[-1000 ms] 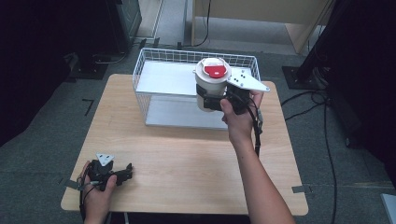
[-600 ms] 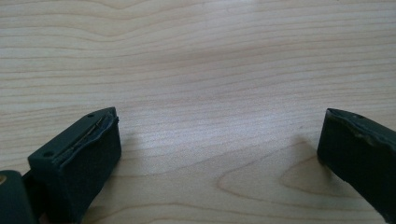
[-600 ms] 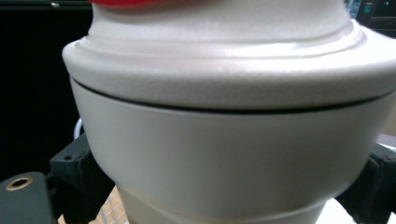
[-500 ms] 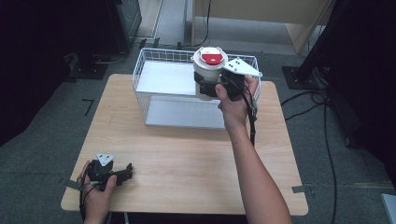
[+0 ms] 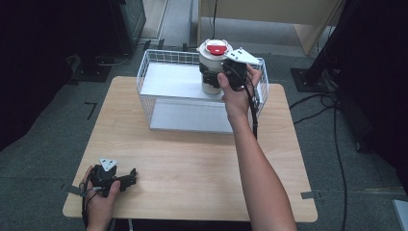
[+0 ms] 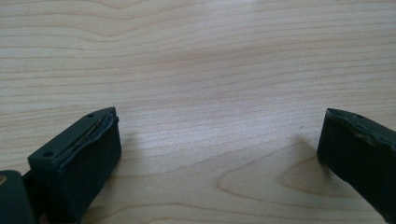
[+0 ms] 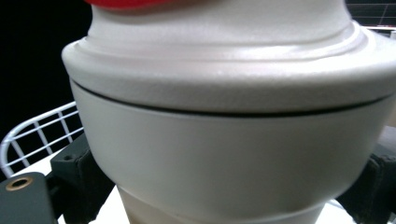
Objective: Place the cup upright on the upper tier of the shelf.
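A white jar with a red top (image 5: 213,60) hangs upright over the back right part of the white wire basket (image 5: 159,72). My right gripper (image 5: 211,79) is shut on the jar, its jaws clamped on both sides of the white body (image 7: 224,154). A bit of basket wire (image 7: 37,135) shows at the left of the right gripper view. My left gripper (image 5: 126,179) rests on the wooden table (image 5: 192,163) near its front left corner, held in a hand. Its jaws stand wide apart over bare wood (image 6: 210,116) with nothing between them.
The basket sits at the back middle of the table, with a pale floor inside (image 5: 183,115). Dark equipment and cables (image 5: 332,120) lie on the grey floor to the right. A wooden cabinet (image 5: 288,14) stands behind the table.
My right gripper has carried the jar back and a little left, from the basket's right rim to above its back right part. The left gripper has stayed put.
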### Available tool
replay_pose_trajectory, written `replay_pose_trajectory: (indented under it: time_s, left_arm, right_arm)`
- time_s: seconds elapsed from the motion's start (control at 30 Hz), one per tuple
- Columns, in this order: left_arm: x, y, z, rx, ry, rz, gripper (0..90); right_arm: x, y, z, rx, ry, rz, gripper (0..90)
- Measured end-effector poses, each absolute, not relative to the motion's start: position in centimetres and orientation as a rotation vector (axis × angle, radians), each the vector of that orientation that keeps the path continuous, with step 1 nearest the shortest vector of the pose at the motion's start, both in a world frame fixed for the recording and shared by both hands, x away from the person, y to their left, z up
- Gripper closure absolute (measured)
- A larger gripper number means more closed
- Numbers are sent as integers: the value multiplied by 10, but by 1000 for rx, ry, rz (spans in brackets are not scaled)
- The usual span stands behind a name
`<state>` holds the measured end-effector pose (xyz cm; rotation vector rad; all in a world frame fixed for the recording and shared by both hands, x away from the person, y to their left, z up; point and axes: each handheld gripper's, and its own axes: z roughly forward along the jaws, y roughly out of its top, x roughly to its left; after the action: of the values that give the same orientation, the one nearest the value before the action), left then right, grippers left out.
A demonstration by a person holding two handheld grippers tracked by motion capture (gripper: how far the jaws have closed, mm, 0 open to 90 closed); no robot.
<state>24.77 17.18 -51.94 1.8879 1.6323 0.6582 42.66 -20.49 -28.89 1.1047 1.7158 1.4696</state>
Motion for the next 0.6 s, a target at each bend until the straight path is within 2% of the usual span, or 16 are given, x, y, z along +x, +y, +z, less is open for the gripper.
replay_pose_trajectory:
  time_s: [0.6]
  left_arm:
    - [248, 172, -519, 1890, 1632, 659, 0]
  right_arm:
    - [444, -198, -296, 1164, 1665, 1415, 79]
